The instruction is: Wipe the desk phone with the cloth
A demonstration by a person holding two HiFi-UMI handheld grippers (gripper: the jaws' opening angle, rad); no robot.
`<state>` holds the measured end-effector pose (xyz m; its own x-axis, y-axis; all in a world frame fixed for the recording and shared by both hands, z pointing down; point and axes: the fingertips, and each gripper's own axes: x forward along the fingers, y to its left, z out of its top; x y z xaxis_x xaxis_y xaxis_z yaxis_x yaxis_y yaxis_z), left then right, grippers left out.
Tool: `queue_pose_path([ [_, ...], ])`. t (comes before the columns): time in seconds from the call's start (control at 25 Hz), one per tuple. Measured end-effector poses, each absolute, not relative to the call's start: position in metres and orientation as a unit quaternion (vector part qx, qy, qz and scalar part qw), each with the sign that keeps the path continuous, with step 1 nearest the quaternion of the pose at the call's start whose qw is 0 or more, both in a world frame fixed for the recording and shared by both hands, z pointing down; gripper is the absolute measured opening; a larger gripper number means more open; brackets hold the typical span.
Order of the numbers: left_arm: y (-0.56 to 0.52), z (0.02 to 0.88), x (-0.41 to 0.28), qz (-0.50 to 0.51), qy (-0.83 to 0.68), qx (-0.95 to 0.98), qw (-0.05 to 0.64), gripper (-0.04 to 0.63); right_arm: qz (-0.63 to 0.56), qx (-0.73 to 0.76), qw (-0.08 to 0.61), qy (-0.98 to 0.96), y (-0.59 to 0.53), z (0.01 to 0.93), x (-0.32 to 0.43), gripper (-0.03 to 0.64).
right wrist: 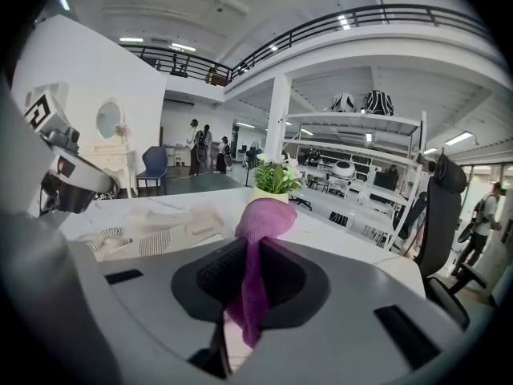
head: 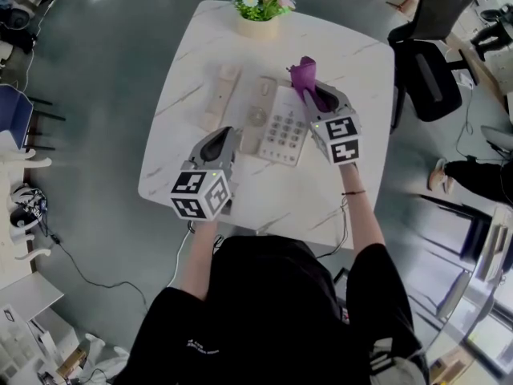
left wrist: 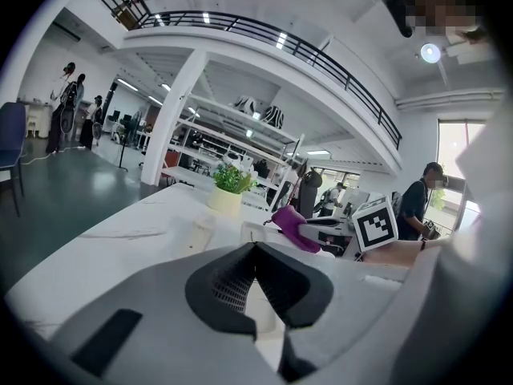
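A cream desk phone [head: 276, 127] lies on the white marble table [head: 353, 62], its handset [head: 220, 95] off the cradle to the left. My right gripper [head: 310, 95] hovers over the phone's top right corner, shut on a purple cloth [head: 303, 72] that sticks up past the jaws. The right gripper view shows the cloth [right wrist: 263, 219] pinched in that gripper [right wrist: 250, 251], with the phone [right wrist: 164, 235] to the left. My left gripper [head: 228, 133] sits at the phone's lower left edge, jaws together and holding nothing. In its own view the left gripper [left wrist: 255, 251] faces the cloth [left wrist: 292, 224].
A potted flower [head: 258, 10] stands at the table's far edge. A black office chair [head: 429, 70] is at the right of the table, with a person's foot [head: 441, 175] beyond it. A cable [head: 80, 271] runs across the floor at the left.
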<state>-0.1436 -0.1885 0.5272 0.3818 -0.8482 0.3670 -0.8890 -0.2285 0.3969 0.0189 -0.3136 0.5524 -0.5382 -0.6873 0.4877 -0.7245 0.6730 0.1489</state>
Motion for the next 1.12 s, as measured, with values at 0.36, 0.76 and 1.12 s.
queue_pose_path([
  [0.36,-0.184,0.528,-0.141,0.044,-0.553,0.785,0.276,-0.002,0.05,0.389,0.269,-0.88,-0.304,0.557,0.013,0.034],
  [0.76,-0.181,0.533,-0.131,0.057,-0.545,0.79,0.274,-0.002,0.053,0.375,0.274,-0.884,-0.295,0.561,0.01,0.034],
  [1.12,-0.175,0.536,-0.129,0.057,-0.547,0.787,0.279,-0.002,0.06,0.34,0.284,-0.895,-0.273,0.567,0.0,0.034],
])
